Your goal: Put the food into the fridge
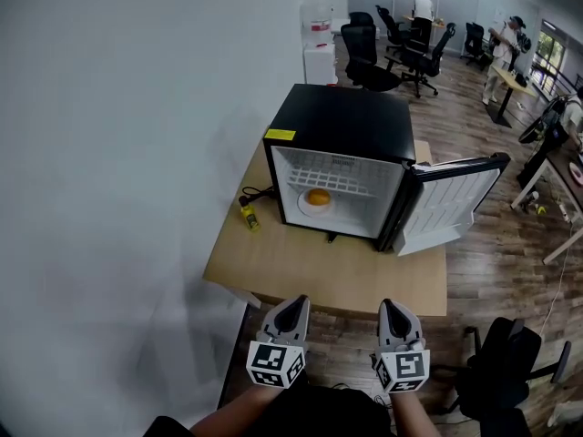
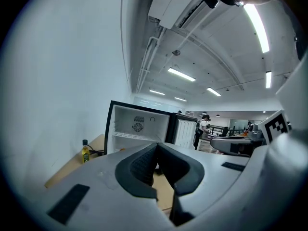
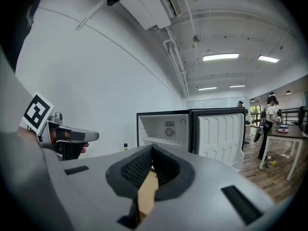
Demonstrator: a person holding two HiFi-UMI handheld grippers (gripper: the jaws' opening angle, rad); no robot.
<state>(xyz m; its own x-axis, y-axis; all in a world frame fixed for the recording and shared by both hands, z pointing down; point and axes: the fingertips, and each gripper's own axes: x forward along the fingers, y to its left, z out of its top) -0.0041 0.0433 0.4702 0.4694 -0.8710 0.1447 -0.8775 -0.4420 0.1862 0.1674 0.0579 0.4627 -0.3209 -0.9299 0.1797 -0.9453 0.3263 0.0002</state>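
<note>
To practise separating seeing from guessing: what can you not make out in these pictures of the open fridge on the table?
- Orange food on the plate: too small in the head view to name.
- Bottle label: too small in every view.
- Lower inside of the fridge: covered by the left gripper and right gripper in their own views.
- Table legs: hidden under its top in the head view.

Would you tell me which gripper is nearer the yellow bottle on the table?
Left. The left gripper is in front of the bottle, slightly to its right; the right gripper is farther right.
</note>
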